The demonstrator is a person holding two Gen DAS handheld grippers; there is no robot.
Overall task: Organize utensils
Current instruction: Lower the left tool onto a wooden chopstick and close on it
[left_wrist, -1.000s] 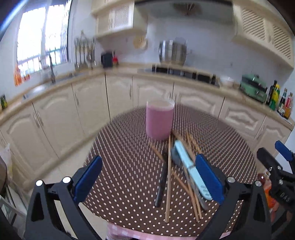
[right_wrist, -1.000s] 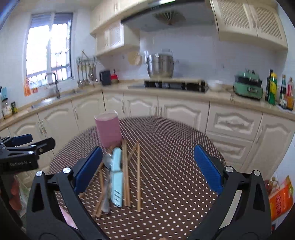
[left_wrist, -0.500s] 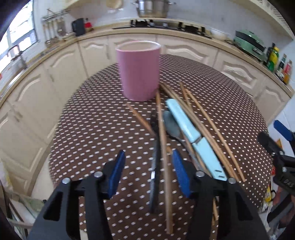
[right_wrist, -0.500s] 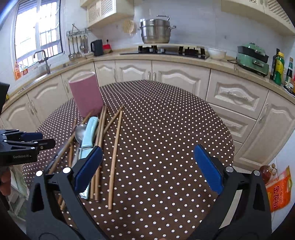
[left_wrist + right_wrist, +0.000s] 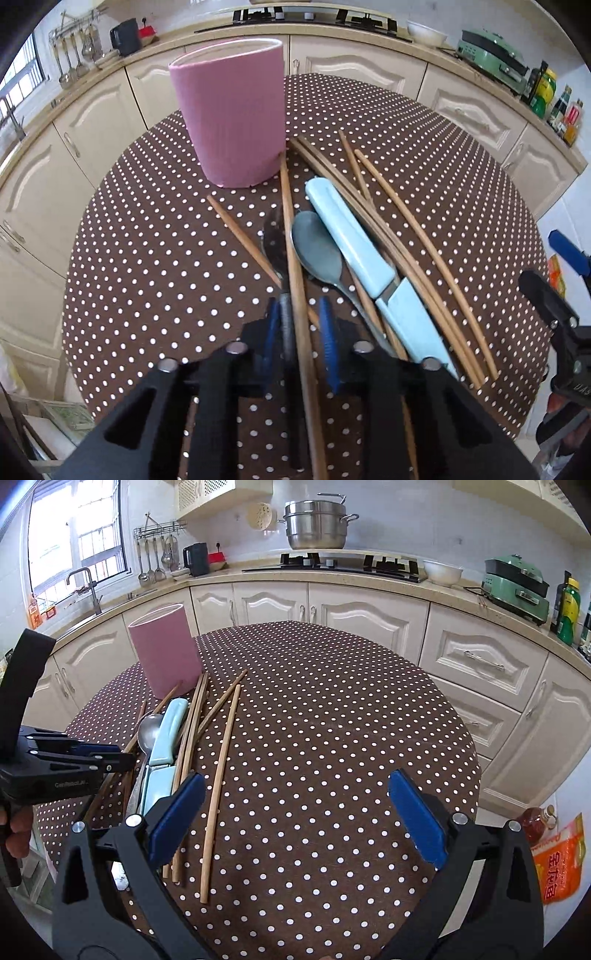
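A pink cup (image 5: 231, 114) stands upright on the brown dotted table (image 5: 147, 258). In front of it lie a fork (image 5: 275, 251), a spoon (image 5: 317, 251), a light blue knife (image 5: 351, 236) and several wooden chopsticks (image 5: 424, 251) in a loose pile. My left gripper (image 5: 299, 317) points steeply down over the pile, its jaws closing. The fork's handle and one chopstick lie between them, with a small gap still showing beside the right pad. My right gripper (image 5: 293, 794) hangs open over bare tablecloth to the right of the pile, holding nothing.
Cream cabinets and a counter curve behind the table, with a hob (image 5: 332, 563), a steel pot (image 5: 317, 524) and a green appliance (image 5: 517, 587). An orange bag (image 5: 557, 864) and a bottle (image 5: 535, 819) are on the floor at the right. The table's right half is bare cloth.
My left gripper came down and forward onto the pile and its jaws narrowed from wide apart to close around the fork handle and a chopstick. The right gripper sank slightly, staying open.
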